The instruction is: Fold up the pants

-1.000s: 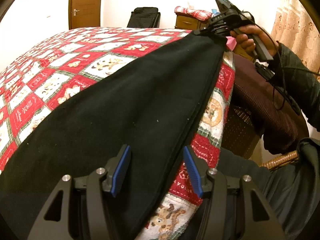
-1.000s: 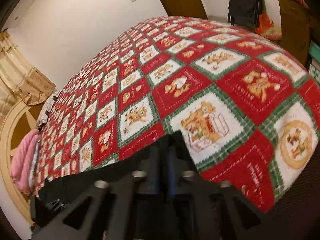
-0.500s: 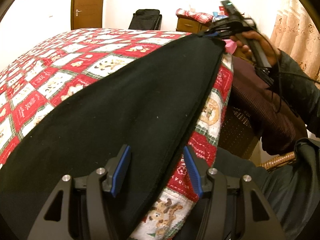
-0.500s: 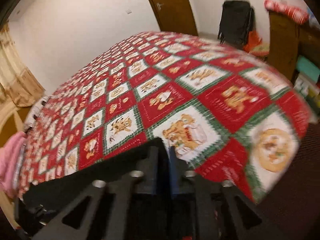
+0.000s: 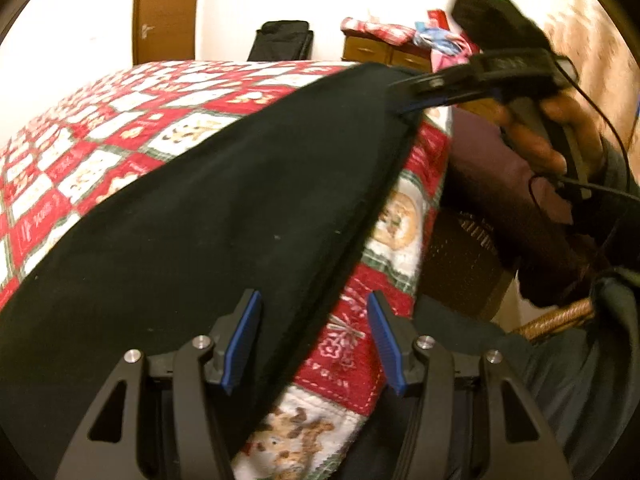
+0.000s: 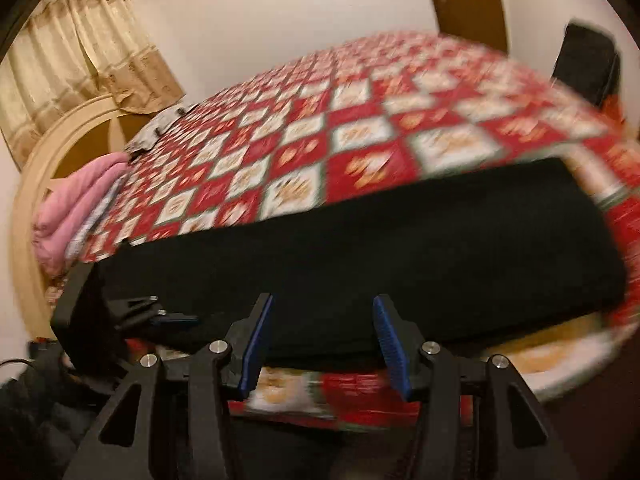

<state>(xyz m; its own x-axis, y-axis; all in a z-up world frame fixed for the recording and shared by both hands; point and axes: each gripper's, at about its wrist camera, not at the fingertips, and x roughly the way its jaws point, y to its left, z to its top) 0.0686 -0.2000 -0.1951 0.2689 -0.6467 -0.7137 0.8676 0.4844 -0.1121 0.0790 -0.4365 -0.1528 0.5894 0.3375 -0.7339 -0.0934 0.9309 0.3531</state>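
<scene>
The black pants [image 5: 208, 216] lie folded lengthwise as a long strip on the red and white patterned quilt [image 5: 100, 148], near the bed's edge; they also show in the right wrist view [image 6: 400, 248]. My left gripper [image 5: 314, 344] is open, its jaws over one end of the pants, one finger above the cloth, holding nothing. My right gripper [image 6: 324, 344] is open and empty, just off the pants' other end. It shows in the left wrist view [image 5: 416, 98] at the far tip of the pants. The left gripper appears in the right wrist view [image 6: 160, 316].
The quilt [image 6: 360, 136] covers the whole bed. A pink folded blanket [image 6: 76, 208] lies by the headboard. A black suitcase [image 5: 280, 42] and a wooden dresser [image 5: 384, 52] stand by the far wall. A wicker chair [image 5: 560, 320] is beside the bed.
My right gripper has opened and let go of the pants' end, and has drawn back and turned to face along the pants. My left gripper stays open over the other end.
</scene>
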